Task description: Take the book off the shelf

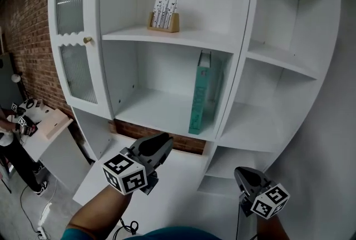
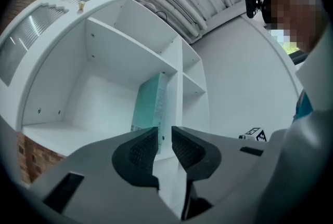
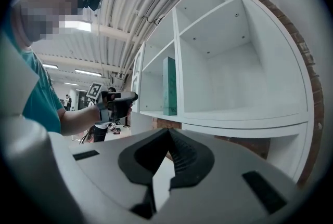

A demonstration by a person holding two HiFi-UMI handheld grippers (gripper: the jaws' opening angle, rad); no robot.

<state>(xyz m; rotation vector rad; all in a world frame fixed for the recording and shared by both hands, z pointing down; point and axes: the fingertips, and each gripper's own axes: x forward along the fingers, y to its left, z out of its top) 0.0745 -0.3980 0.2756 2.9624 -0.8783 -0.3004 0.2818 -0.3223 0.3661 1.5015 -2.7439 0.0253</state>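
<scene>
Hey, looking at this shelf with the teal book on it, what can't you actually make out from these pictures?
- Book title: spine lettering too small in the head view, soft in the left gripper view.
- Behind the cabinet door: head view, ribbed glass hides the contents.
- Cards: head view, print too small.
- Shelf unit top: head view, cut off by the picture's upper edge.

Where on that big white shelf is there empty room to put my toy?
The middle shelf is bare from its left wall across to the book, which stands by the right wall. The right-hand shelves hold nothing. The shelf above is tighter: a card stand sits there.
</scene>
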